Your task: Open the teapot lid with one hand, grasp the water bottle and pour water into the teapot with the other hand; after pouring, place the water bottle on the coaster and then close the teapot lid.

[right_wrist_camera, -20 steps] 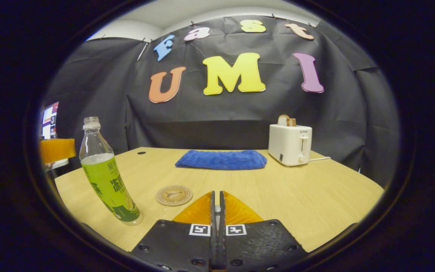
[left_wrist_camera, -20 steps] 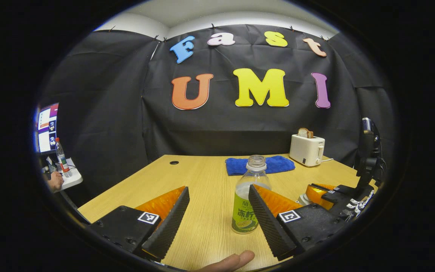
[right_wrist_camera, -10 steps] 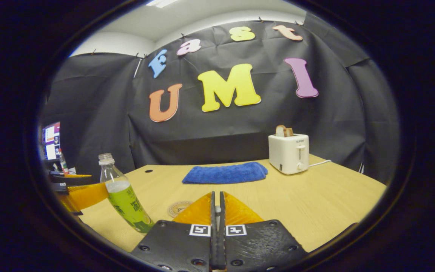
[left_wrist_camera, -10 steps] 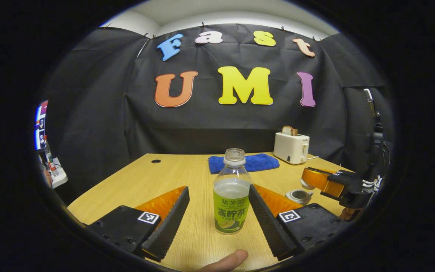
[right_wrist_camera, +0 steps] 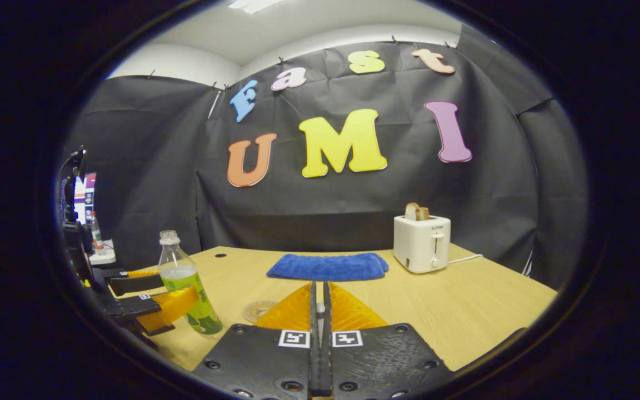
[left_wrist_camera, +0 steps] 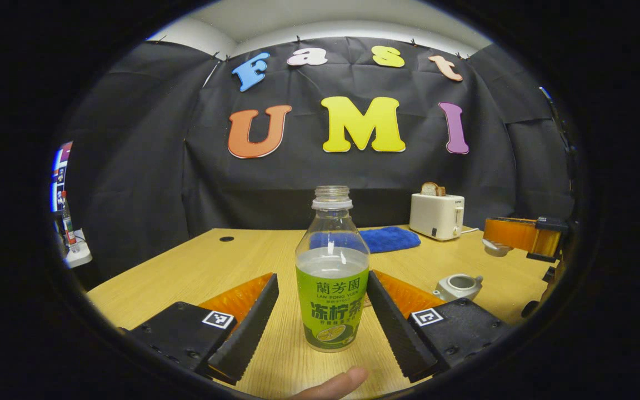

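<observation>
A clear water bottle (left_wrist_camera: 331, 278) with a green label and no cap stands upright on the wooden table (left_wrist_camera: 231, 266). My left gripper (left_wrist_camera: 321, 278) is open, one finger on each side of the bottle's label. The white teapot (left_wrist_camera: 456, 286) sits lidless to the right. Above it, my right gripper (left_wrist_camera: 489, 236) hangs shut on the teapot lid (left_wrist_camera: 495, 248). In the right gripper view the right gripper (right_wrist_camera: 319, 284) has its fingers pressed together. There the bottle (right_wrist_camera: 189, 289) and the left gripper (right_wrist_camera: 178, 289) are at the left, with a round coaster (right_wrist_camera: 259, 311) beside them.
A folded blue towel (right_wrist_camera: 328, 266) lies at the back of the table and a white toaster (right_wrist_camera: 421, 243) with bread stands at the back right. A person's fingertip (left_wrist_camera: 336, 383) shows at the bottom edge. A side shelf (left_wrist_camera: 73, 253) with a screen is far left.
My left gripper closed in on the bottle, which now sits centred between its fingers. My right gripper rose with the lid, up and away from the teapot.
</observation>
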Motion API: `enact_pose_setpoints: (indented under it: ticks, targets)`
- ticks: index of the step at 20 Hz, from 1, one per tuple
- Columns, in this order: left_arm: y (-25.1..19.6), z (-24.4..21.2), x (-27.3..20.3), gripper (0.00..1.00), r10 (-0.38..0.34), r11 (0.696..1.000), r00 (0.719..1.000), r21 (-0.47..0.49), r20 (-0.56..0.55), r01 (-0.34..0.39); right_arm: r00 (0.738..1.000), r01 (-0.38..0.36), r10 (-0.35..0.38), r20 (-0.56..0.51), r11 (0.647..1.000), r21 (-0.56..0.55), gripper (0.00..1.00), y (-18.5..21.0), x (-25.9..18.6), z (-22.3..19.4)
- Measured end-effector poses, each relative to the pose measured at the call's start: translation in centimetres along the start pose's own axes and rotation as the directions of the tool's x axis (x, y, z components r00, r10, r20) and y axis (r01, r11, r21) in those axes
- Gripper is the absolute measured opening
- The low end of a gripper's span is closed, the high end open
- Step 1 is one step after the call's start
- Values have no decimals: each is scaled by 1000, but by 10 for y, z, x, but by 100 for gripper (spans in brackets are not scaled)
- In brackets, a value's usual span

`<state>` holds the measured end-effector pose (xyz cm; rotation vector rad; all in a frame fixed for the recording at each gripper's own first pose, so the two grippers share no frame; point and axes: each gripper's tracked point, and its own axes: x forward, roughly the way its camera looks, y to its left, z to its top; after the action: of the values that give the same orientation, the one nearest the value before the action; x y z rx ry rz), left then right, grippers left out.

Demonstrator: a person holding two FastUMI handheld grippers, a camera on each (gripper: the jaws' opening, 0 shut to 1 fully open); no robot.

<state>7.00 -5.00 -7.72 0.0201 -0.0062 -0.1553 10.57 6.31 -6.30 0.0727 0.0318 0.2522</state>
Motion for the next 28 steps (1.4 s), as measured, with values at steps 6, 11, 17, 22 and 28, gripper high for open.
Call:
enact_pose_setpoints:
  ticks: [6, 11, 17, 22, 28]
  targets:
    - [3, 5, 17, 100, 44, 999, 999, -31, 25, -43, 1000, 13, -13, 25, 1000, -7, 0, -25, -6, 9]
    - [-4, 9, 17, 80, 21, 999, 1000, -46, 23, -20, 999, 30, -30, 16, 1000, 4, 0, -42, -12, 7]
    - [-1, 24, 2, 77, 66, 995, 998, 75, -12, -65, 999, 49, -49, -5, 999, 8, 0, -60, -17, 10]
    - [-6, 49, -4, 77, 100, 947, 994, 303, 33, -105, 998, 58, -58, -1, 998, 4, 0, -70, -24, 18]
    - [-23, 40, -3, 75, 112, 777, 992, 627, -49, -57, 997, 81, -81, -3, 997, -8, 0, -89, -28, 24]
